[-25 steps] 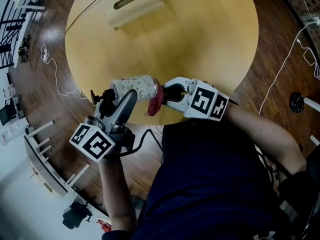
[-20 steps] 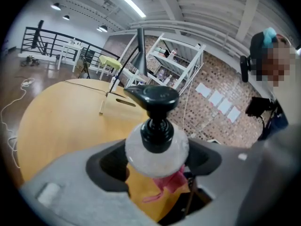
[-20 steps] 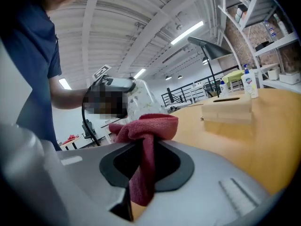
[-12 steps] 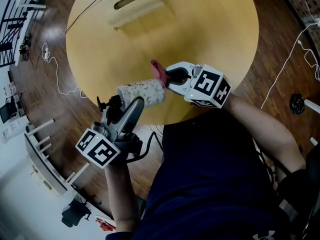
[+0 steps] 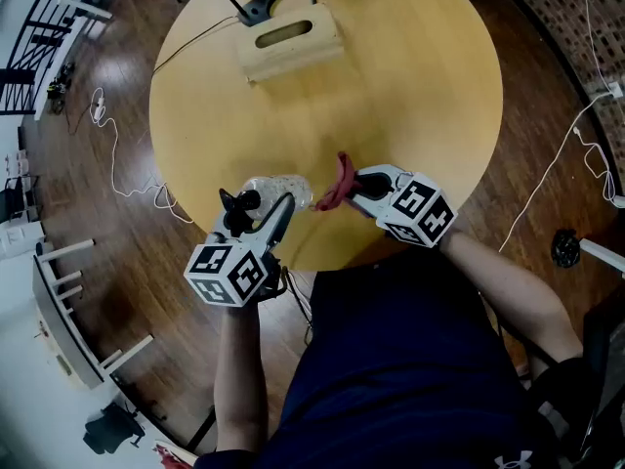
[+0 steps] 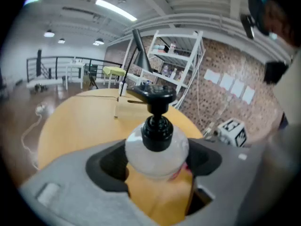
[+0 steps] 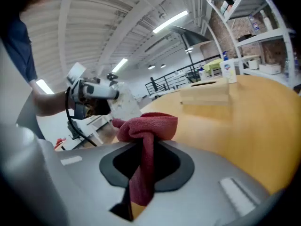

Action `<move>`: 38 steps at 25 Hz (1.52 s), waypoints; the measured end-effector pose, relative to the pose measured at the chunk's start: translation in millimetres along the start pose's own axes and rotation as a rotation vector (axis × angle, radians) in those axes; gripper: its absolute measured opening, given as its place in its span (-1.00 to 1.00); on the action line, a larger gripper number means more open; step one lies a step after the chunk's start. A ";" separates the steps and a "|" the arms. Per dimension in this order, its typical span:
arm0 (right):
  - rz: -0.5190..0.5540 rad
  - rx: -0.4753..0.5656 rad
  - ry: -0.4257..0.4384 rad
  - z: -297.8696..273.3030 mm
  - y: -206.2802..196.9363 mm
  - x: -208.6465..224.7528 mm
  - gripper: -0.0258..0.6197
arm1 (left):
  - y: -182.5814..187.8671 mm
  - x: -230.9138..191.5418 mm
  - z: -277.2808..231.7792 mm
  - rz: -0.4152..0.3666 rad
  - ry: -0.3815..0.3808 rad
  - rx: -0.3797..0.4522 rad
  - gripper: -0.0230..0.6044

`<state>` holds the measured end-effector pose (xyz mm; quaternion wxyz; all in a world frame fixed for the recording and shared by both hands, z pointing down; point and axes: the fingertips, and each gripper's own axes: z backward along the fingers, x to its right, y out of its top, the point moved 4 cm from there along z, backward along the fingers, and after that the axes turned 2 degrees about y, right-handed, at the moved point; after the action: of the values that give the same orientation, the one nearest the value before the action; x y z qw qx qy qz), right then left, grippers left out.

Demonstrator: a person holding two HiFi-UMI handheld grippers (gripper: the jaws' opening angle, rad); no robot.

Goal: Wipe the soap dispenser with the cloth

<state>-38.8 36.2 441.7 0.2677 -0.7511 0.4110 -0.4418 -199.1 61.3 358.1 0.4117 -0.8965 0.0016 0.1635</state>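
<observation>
Round yellow wooden table (image 5: 420, 66), bearing 1 pale wooden box (image 5: 290, 39) with a slot in its top. Dark plank floor (image 5: 88, 233), white cables (image 5: 98, 101) trailing across it; white rack (image 5: 63, 296) at its left edge. Brick wall (image 6: 214, 55); white shelving (image 6: 178, 55) before it. Black railing (image 6: 47, 62). Ceiling strip lights (image 6: 115, 9), lit

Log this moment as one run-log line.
left gripper: shut on soap dispenser | right gripper: shut on cloth | cloth by dispenser base, contact unclear | above table

Bright, even light comes from ceiling strip lights (image 6: 115, 9). Both gripper views bend strongly and darken at their edges, with the near jaws soft. The head view is sharper.
</observation>
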 end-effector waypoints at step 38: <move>-0.106 0.367 -0.197 179.2 -20.6 -134.8 -0.89 | -94.7 164.7 167.8 -0.060 0.117 0.458 -0.92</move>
<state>90.8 169.1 314.1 0.4153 -0.7500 0.2555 -0.4469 -79.2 269.6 277.4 0.6083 -0.7873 0.0357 0.0945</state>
